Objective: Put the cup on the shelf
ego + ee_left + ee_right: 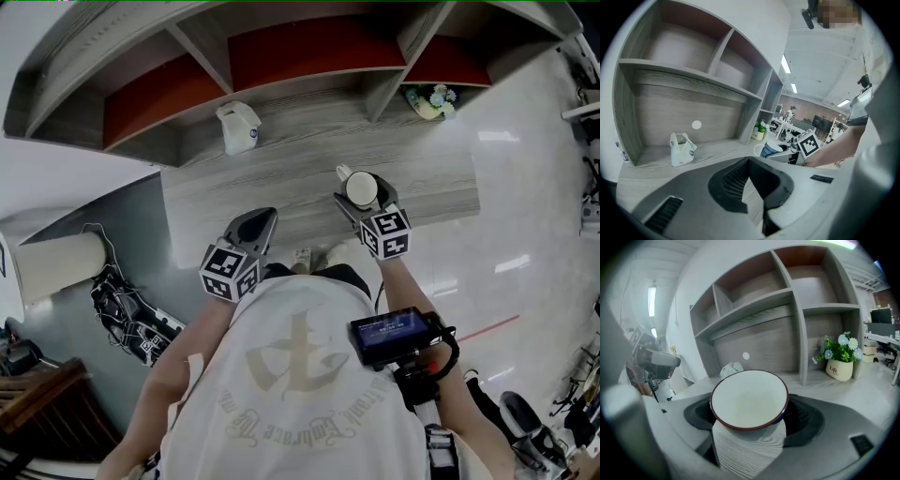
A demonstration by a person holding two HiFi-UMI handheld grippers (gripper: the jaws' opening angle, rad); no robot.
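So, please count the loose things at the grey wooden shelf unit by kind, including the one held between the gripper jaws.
White cup with a dark rim: 1
Small white bag: 1
White pot of blue and white flowers: 1
Total: 3

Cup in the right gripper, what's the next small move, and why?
Probably raise it and carry it forward toward the shelf: the right gripper grips the cup near the counter's front edge, short of the shelf, whose upper bays look empty.
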